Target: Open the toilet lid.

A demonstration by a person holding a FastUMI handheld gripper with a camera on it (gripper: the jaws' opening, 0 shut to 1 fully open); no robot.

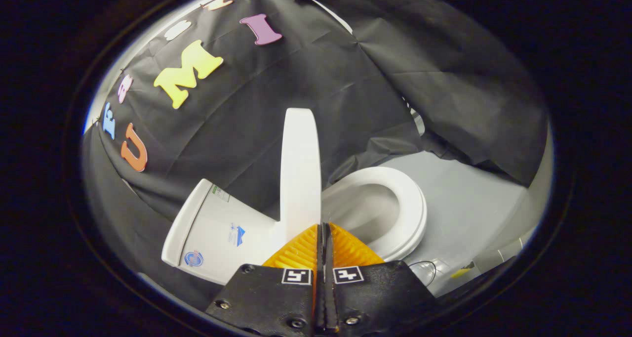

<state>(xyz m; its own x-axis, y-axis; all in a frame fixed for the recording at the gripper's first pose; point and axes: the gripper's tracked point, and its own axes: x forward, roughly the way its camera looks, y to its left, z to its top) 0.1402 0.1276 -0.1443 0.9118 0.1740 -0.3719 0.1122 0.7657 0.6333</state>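
A white toilet lies just ahead of my fingers. Its lid [300, 169] stands raised, seen edge-on, and rises from just beyond the left fingertip. The seat ring [407, 208] lies down around the bowl [365, 213], beyond the right finger. The tank [217, 233] with small stickers sits on the other side of the lid. My gripper [323, 227] is shut, its fingers pressed together with nothing between them, their tips close to the base of the lid near the hinge.
Grey floor [469, 198] spreads beyond the seat. A thin cable [428, 269] and a small yellow item [460, 273] lie on the floor close to the right finger. Black cloth [306, 80] hangs behind the toilet as the booth wall.
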